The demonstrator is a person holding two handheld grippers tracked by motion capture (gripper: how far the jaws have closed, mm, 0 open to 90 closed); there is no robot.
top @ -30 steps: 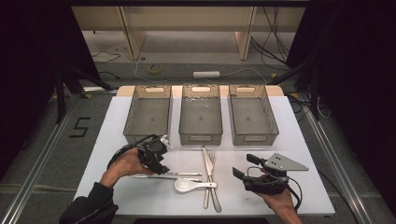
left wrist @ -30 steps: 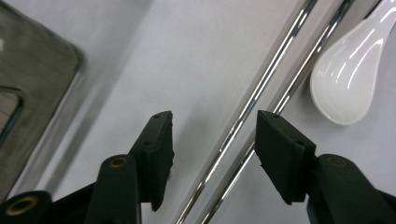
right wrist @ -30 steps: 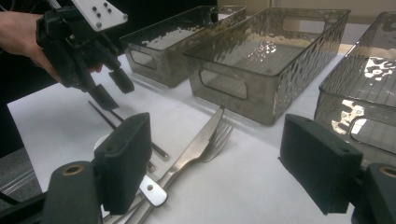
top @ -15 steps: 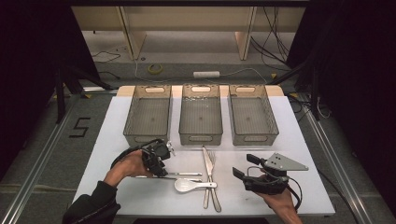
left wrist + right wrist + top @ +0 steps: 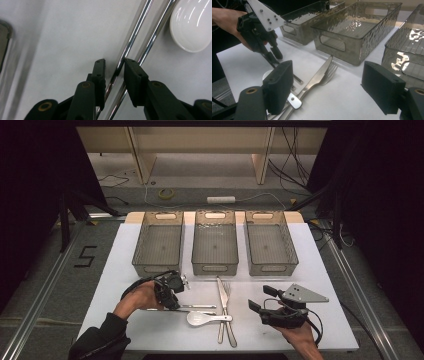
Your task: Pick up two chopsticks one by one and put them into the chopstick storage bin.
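Two slim metal rods lie side by side on the white table, left of centre in the lower half of the high view. The left gripper has just been closing; its narrowed jaws straddle the upper rod, contact not discernible. Right of them lie a white spoon, a knife and a fork. The right gripper, lower right, stands wide and holds nothing. Three clear bins line the far edge.
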